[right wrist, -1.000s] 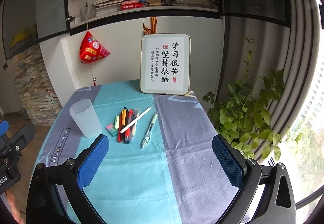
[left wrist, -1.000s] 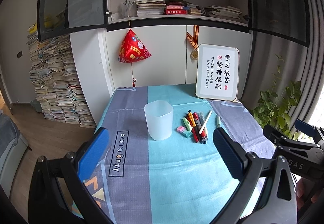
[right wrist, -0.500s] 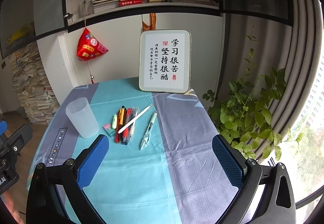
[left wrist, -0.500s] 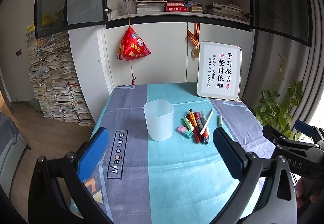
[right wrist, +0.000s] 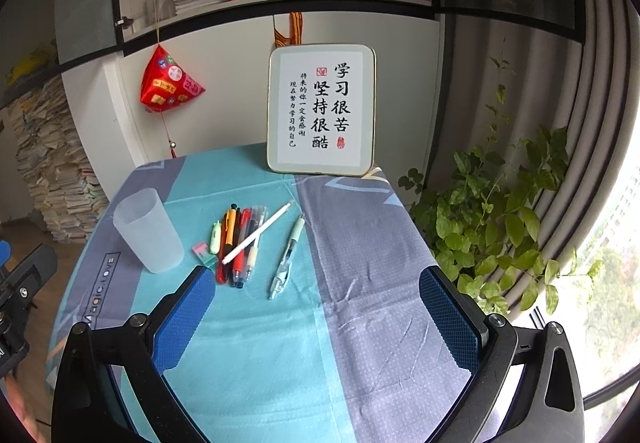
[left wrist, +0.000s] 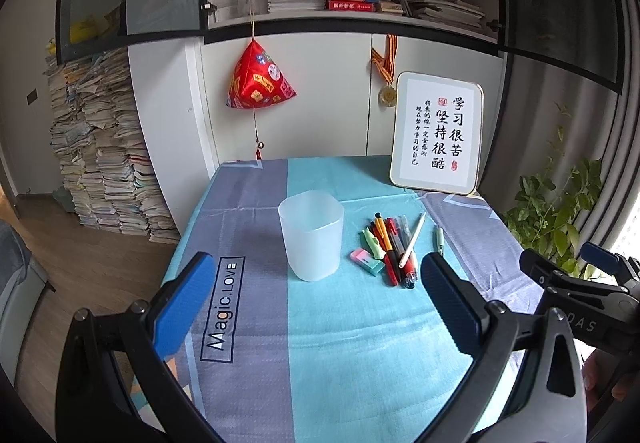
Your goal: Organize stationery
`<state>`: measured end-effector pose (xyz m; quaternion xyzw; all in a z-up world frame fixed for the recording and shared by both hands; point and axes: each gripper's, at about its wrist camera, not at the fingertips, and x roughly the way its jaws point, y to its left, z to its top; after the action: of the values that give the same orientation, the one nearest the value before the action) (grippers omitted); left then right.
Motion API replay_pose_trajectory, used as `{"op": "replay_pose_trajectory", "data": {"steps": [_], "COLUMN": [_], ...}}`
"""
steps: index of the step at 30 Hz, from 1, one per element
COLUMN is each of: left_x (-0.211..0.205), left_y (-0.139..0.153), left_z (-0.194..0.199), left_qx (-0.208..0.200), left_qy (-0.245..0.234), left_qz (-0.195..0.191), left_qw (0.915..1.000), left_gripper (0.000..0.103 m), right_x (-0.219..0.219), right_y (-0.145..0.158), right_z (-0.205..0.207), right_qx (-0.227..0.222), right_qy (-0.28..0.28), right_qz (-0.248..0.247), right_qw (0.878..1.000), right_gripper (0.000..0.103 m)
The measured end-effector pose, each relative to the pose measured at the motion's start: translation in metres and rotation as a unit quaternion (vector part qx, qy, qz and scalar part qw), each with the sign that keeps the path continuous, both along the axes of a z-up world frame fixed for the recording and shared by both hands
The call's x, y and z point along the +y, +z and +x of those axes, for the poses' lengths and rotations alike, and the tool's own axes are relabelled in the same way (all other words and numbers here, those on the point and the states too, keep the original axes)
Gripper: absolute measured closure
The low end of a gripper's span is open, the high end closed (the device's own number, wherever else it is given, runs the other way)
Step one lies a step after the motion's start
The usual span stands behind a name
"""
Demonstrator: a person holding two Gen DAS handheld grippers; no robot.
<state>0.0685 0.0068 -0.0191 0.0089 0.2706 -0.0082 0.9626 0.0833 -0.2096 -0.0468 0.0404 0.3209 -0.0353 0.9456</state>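
A translucent white cup [left wrist: 311, 235] stands upright on the cloth-covered table; it also shows in the right wrist view [right wrist: 147, 230]. Right of it lies a cluster of pens [left wrist: 394, 246] with a white pen [right wrist: 258, 233] across them, a pink-green eraser [left wrist: 367, 261] and a separate light-green pen [right wrist: 288, 257]. My left gripper [left wrist: 316, 303] is open and empty, above the table's near part, short of the cup. My right gripper [right wrist: 320, 317] is open and empty, near side of the pens.
A framed calligraphy board [right wrist: 322, 109] leans at the table's back edge. A red hanging ornament [left wrist: 260, 81] and shelves sit behind. A leafy plant [right wrist: 500, 211] stands off the right edge. Book stacks [left wrist: 100, 159] stand on the floor at left.
Both grippers have moved a little forward toward the table; the cup and pens appear slightly closer. Nothing on the table has moved.
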Motion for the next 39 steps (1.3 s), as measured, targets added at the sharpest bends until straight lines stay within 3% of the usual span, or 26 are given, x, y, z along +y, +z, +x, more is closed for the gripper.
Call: {"op": "replay_pose_trajectory", "data": {"steps": [12, 13, 15, 17, 25, 39], "left_x": [0.008, 0.008, 0.009, 0.01, 0.006, 0.004], "left_y": [-0.024, -0.027, -0.03, -0.033, -0.039, -0.033], "left_z": [0.041, 0.046, 0.052, 0.057, 0.079, 0.078], "left_qx": [0.034, 0.037, 0.039, 0.04, 0.051, 0.043], "left_qy": [0.023, 0.025, 0.029, 0.03, 0.034, 0.035], "left_qz": [-0.01, -0.01, -0.011, -0.013, -0.007, -0.002], "left_qw": [0.9991, 0.9989, 0.9988, 0.9987, 0.9981, 0.9984], "left_gripper": [0.001, 0.001, 0.001, 0.001, 0.001, 0.001], "right_x": [-0.009, -0.011, -0.014, -0.015, -0.015, -0.012], "right_y": [-0.016, -0.018, -0.021, -0.025, -0.035, -0.026], "right_z": [0.032, 0.036, 0.043, 0.052, 0.076, 0.076], "right_qx": [0.026, 0.027, 0.035, 0.047, 0.06, 0.047], "right_qy": [-0.009, -0.009, -0.008, -0.005, 0.003, 0.006], "right_qz": [0.013, 0.016, 0.021, 0.025, 0.036, 0.031], "right_qw": [1.0, 0.999, 0.999, 0.999, 0.998, 0.998], "right_gripper": [0.001, 0.003, 0.016, 0.02, 0.02, 0.02]}}
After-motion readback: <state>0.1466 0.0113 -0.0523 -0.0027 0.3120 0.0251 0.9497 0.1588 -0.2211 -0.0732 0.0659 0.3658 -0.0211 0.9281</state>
